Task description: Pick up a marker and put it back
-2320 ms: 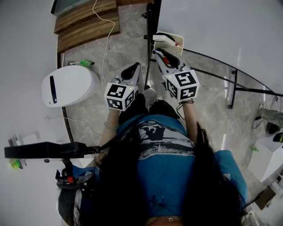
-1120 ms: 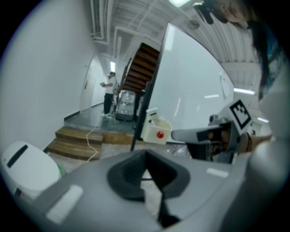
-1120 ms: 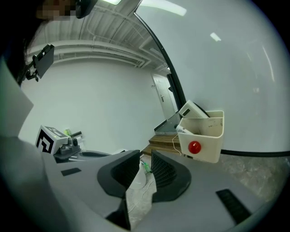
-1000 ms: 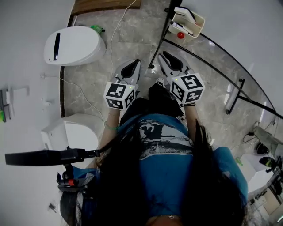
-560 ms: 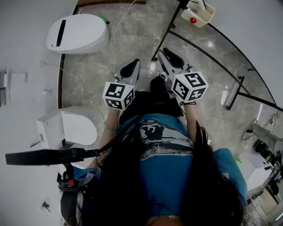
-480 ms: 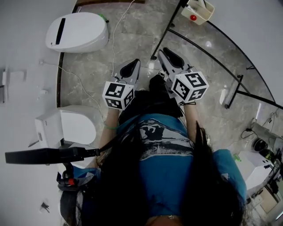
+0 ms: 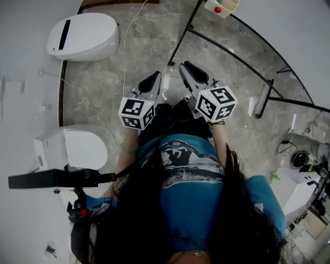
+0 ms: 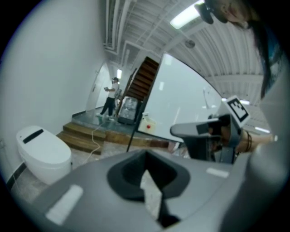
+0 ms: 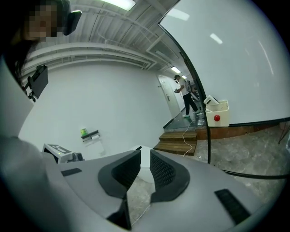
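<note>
1. Drawn back from the cream box (image 7: 221, 4) that it was reaching at earlier, the right hand-held gripper (image 7: 184, 67) now hangs over the marble floor (image 7: 139, 56), well apart from the box, which has slid to the far edge of the head view.
2. Its jaws are closing: a narrow gap shows between the ribbed pads, and only floor is seen through it.
3. The left hand-held gripper (image 7: 158, 75) is just to its left, at about the same height. Its jaws meet at the tips and hold nothing.
4. Neither hand-held gripper carries the marker. What lies in the cream box is too small to tell; in the right gripper view a white piece sticks up from it, and a round red spot shows on its front.
5. The box hangs at the lower edge of the whiteboard (image 7: 289, 36), far and to the right, beside a black frame post (image 7: 180, 33).
6. A white cable (image 7: 125, 41) trails across the floor. A rounded white unit (image 7: 82, 36) stands far left, and a second white unit (image 7: 69, 149) near left. Wooden steps (image 9: 181, 140) rise beyond.
</note>
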Action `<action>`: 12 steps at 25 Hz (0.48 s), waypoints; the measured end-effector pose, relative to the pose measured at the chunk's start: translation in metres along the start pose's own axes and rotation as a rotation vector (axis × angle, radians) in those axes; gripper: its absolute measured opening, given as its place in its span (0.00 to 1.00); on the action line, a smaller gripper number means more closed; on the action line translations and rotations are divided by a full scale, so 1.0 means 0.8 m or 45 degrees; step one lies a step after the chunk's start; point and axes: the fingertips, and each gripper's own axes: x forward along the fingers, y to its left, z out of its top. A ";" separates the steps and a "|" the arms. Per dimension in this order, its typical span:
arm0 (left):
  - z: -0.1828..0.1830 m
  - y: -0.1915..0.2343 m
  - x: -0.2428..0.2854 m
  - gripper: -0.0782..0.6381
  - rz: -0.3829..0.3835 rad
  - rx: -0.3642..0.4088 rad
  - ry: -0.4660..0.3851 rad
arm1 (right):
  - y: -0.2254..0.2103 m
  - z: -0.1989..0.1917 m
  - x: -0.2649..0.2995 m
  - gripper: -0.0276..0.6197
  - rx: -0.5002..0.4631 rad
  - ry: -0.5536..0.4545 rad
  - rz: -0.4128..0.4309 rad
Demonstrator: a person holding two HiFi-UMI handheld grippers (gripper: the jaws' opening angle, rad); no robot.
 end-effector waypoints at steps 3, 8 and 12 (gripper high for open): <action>0.006 -0.002 0.002 0.11 -0.003 -0.004 -0.022 | 0.008 -0.002 0.002 0.14 -0.064 0.035 0.013; 0.012 -0.001 0.004 0.11 -0.009 -0.005 -0.040 | 0.019 0.000 0.012 0.12 -0.068 0.036 0.032; -0.002 -0.020 -0.010 0.11 0.022 -0.012 -0.024 | 0.028 -0.014 -0.017 0.11 -0.113 0.061 0.040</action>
